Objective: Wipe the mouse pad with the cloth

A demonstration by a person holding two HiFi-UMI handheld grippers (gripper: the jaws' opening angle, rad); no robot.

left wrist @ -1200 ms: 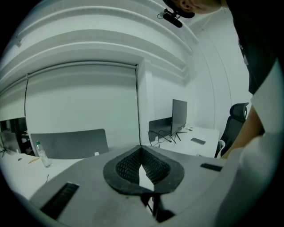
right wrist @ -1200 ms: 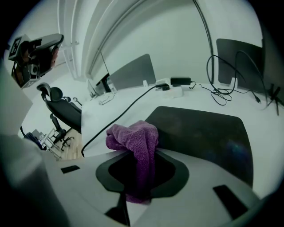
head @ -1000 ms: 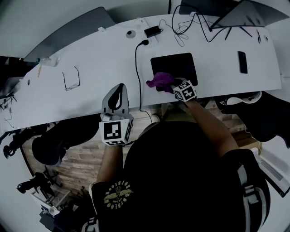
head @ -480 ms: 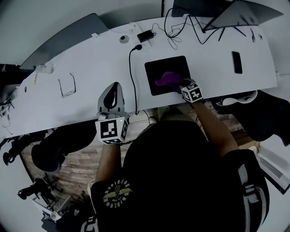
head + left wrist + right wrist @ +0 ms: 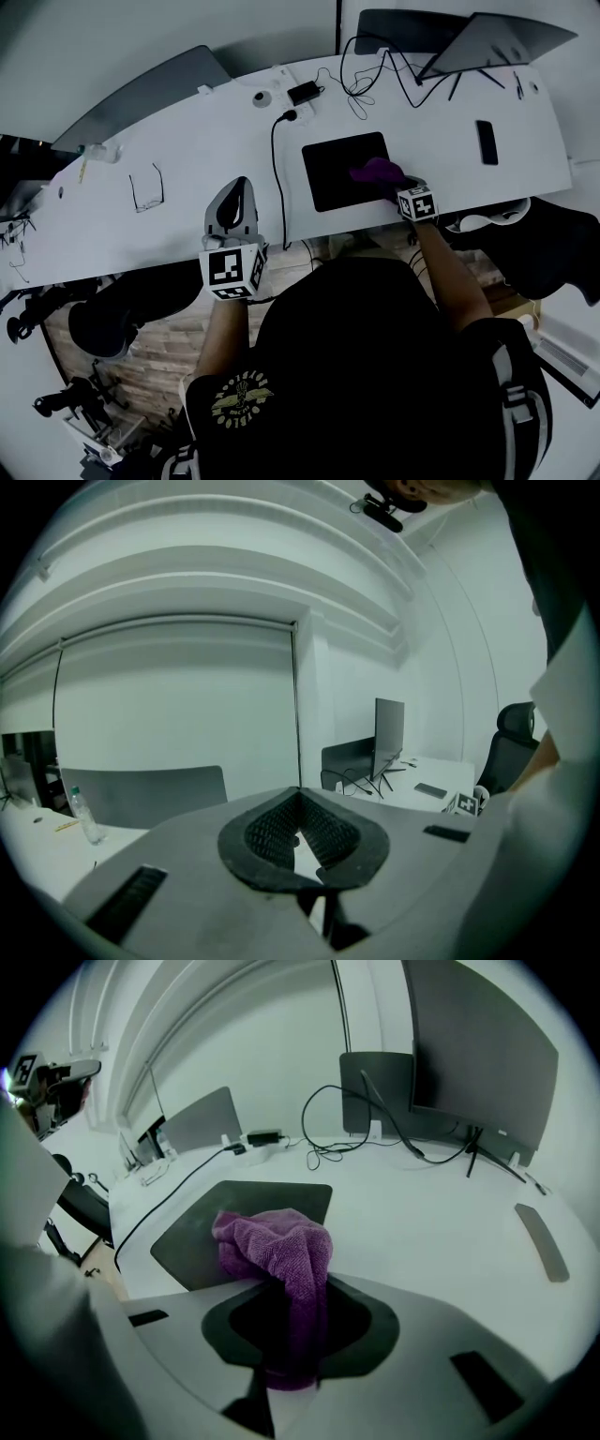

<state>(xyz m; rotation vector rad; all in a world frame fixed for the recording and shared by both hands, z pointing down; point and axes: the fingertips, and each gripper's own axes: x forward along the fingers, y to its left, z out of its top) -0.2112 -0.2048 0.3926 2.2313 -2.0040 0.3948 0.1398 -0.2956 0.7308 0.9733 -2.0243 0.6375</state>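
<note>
The right gripper [image 5: 401,186] clamps a fuzzy purple cloth [image 5: 279,1241], which hides a corner of the flat black mouse pad [image 5: 336,169]. The left gripper [image 5: 298,799] has its jaws together.

- Cloth [image 5: 281,1241] in the right gripper [image 5: 295,1335]: purple, looped terry texture.
- Mouse pad [image 5: 333,173] under it: plain black.
- Table [image 5: 187,150] we read as white; cable [image 5: 274,164] to that gripper's left is black.
- Left gripper [image 5: 300,832]: grey body w/ black ribbed pads [image 5: 267,832].
- Marker cubes [image 5: 232,272]: b&w squares.

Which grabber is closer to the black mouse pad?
Right. The right gripper holds a purple cloth on the flat black mouse pad; the left gripper sits off to its left.
</note>
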